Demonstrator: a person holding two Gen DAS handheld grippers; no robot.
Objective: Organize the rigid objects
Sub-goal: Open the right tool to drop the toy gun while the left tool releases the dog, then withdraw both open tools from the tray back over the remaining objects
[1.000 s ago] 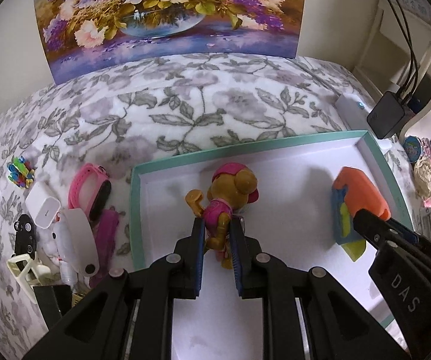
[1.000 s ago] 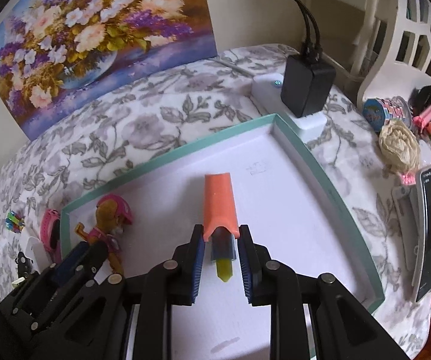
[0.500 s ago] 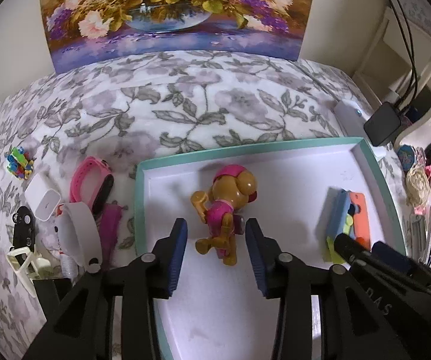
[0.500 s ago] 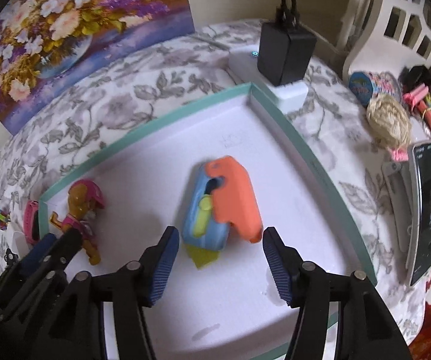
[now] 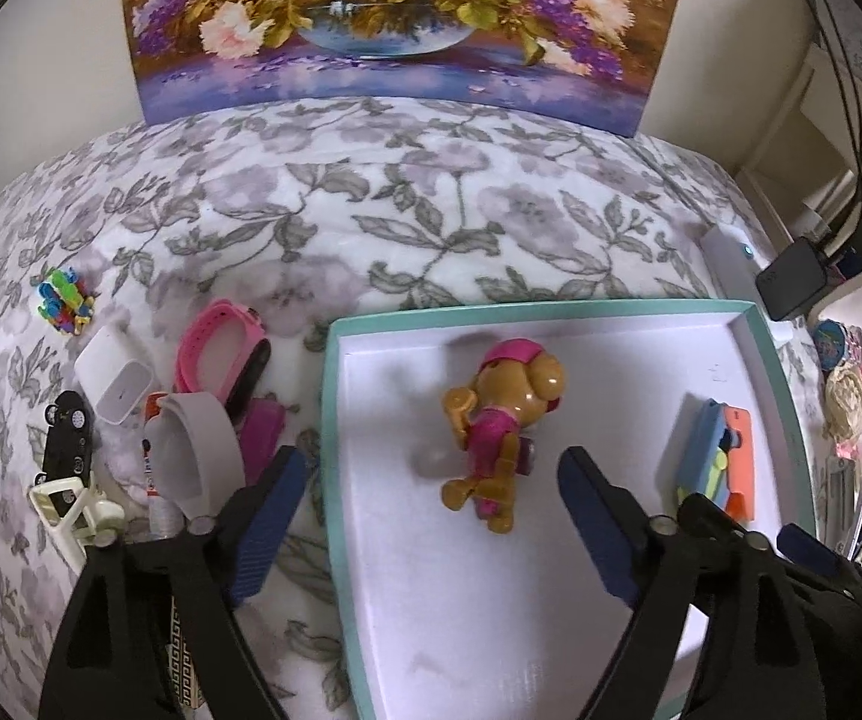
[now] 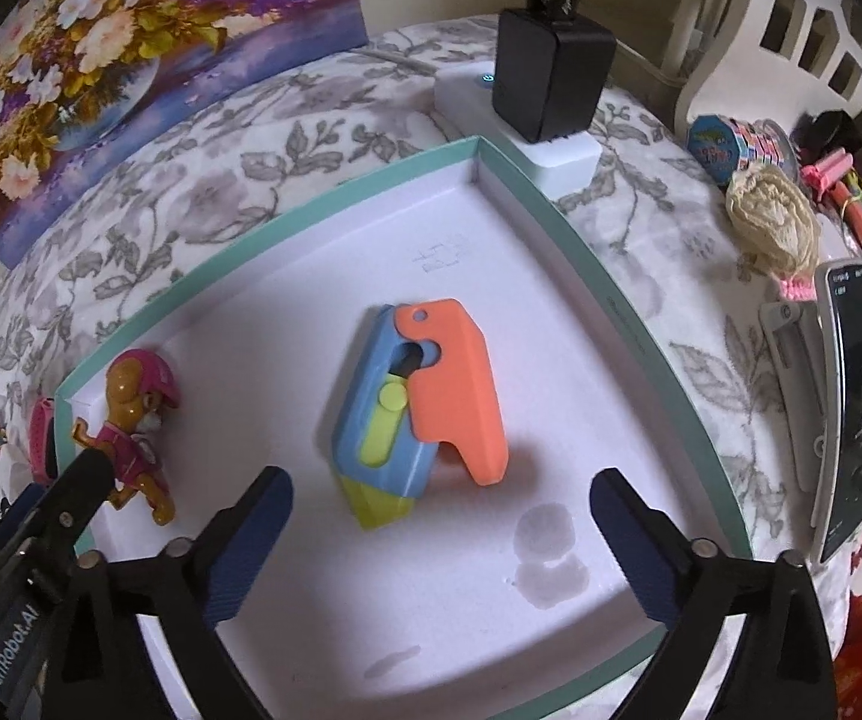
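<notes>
Grippers spread wide above tray (image 5: pixel 335 480): left gripper (image 5: pixel 431 534) over pup figure (image 5: pixel 500 420); right gripper (image 6: pixel 440 546) over toy (image 6: pixel 419 408)

Teal-rimmed white tray (image 5: pixel 328 420) on floral cloth, holds two toys.

Dog figure (image 5: pixel 500 432): brown, pink helmet and vest, lying on tray floor toward left wall, head toward far rim.

Orange-blue-yellow plastic toy (image 6: pixel 419 408): flat on side near tray centre in right wrist view, orange shell over blue body, yellow tip pointing to near edge. Two toys well apart, neither gripped.
</notes>
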